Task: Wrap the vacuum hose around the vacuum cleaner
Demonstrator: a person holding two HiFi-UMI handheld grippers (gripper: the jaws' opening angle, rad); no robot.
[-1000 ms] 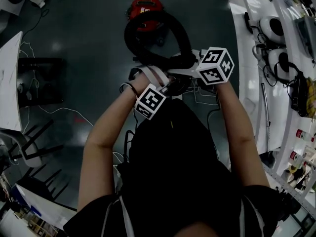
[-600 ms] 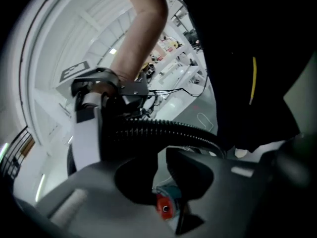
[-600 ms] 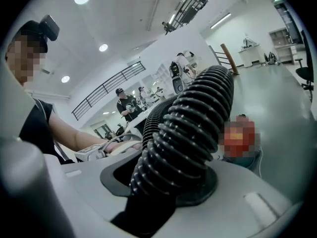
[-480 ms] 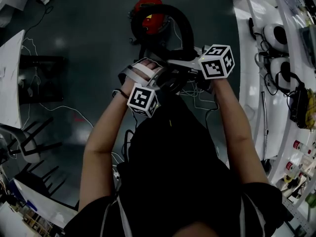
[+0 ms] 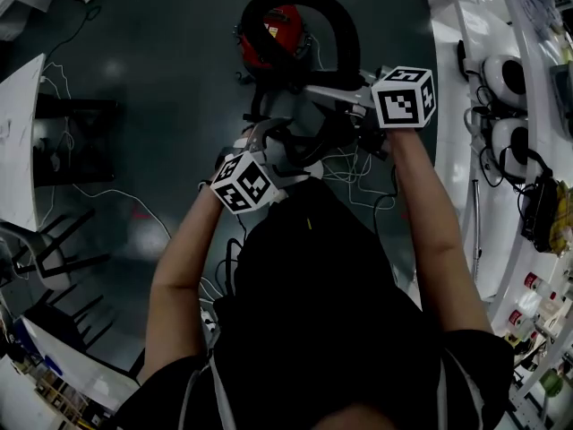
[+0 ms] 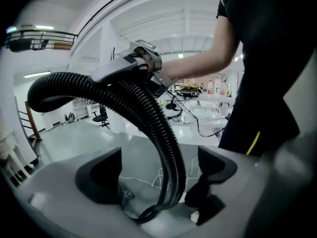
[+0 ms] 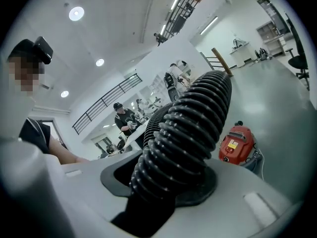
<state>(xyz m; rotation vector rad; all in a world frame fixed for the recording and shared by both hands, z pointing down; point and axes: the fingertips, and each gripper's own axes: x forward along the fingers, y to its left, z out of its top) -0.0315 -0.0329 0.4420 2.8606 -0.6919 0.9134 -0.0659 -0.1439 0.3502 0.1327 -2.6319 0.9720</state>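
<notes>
Black hose (image 5: pixel 345 27) arcs over red vacuum (image 5: pixel 277 36); white cables (image 5: pixel 351 170) litter the floor (image 5: pixel 161 88)

Nothing readable here, sadly
Yellow sticker (image 7: pixel 231 143) on the red vacuum cleaner (image 7: pixel 242 135) is way too tiny to make out.

Dark floor (image 5: pixel 134 79) all around, with thin white cables (image 5: pixel 107 200) snaking across it. A white table (image 5: pixel 20 141) sits at the left edge, black chair legs (image 5: pixel 54 267) just below. On the right, a white bench (image 5: pixel 445 34) carries rounded white devices (image 5: pixel 503 72). The right gripper view catches a bystander in black (image 7: pixel 125 119) near a railing (image 7: pixel 106 105), with ceiling lights (image 7: pixel 76 13) glowing above.
</notes>
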